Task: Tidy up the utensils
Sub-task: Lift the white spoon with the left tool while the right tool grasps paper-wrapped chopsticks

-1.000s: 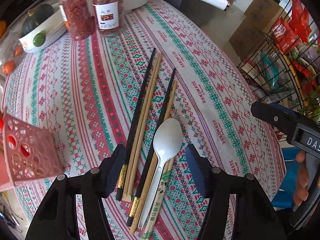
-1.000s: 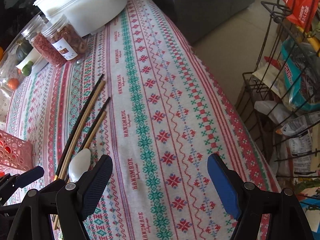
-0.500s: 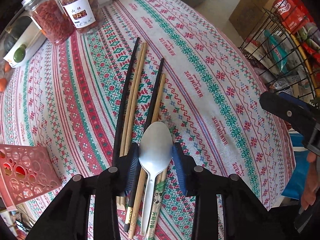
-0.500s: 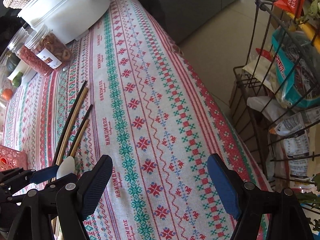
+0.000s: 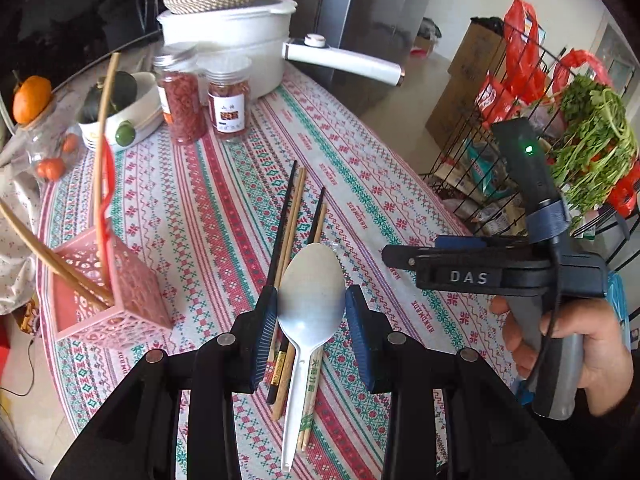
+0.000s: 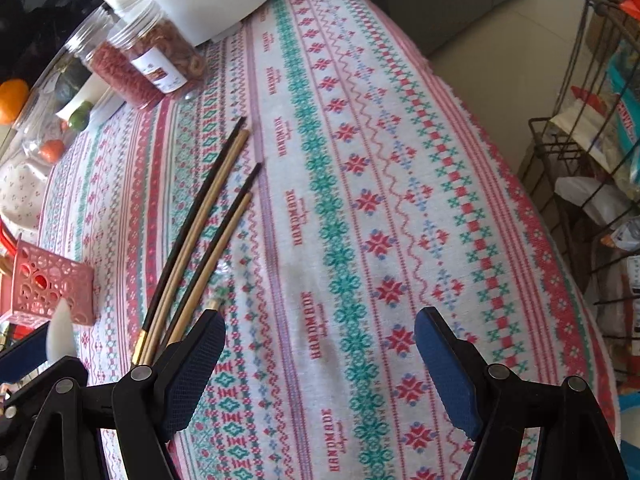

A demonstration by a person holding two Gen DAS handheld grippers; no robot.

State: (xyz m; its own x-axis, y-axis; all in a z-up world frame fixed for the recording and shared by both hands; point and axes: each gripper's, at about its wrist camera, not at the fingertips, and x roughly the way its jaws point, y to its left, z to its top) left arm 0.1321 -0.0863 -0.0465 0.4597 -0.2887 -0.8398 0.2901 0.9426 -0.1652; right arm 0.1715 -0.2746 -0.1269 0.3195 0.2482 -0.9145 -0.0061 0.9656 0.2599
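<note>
The left gripper (image 5: 311,322) is clamped on the bowl of a white plastic spoon (image 5: 310,300), both pads pressed against its sides, with the handle hanging toward six o'clock in the left wrist view. The spoon appears clear of the tablecloth (image 5: 224,216), so the step in hand is judged to be the carry: spoon picked, not yet stowed. The pink lattice holder (image 5: 132,300) sits at about nine o'clock from the spoon in that view and already contains several sticks and a red-handled item. The next move would call for swinging the spoon across to the holder's open top, tipping it handle-first, and releasing only once it is inside the walls. Four chopsticks (image 5: 294,216), two black and two bamboo, lie on the cloth beneath and beyond the spoon, and a paper-sleeved pair (image 5: 309,384) rests under the handle; all remain to be collected. The right gripper (image 6: 320,364) stands wide open and empty above bare cloth. The right wrist view alone shows the chopsticks full length, running toward eleven o'clock; of the spoon it shows only a white sliver at the left edge. The left wrist view alone shows the holder's contents and the person's hand (image 5: 576,344) around the right gripper's grip.
</note>
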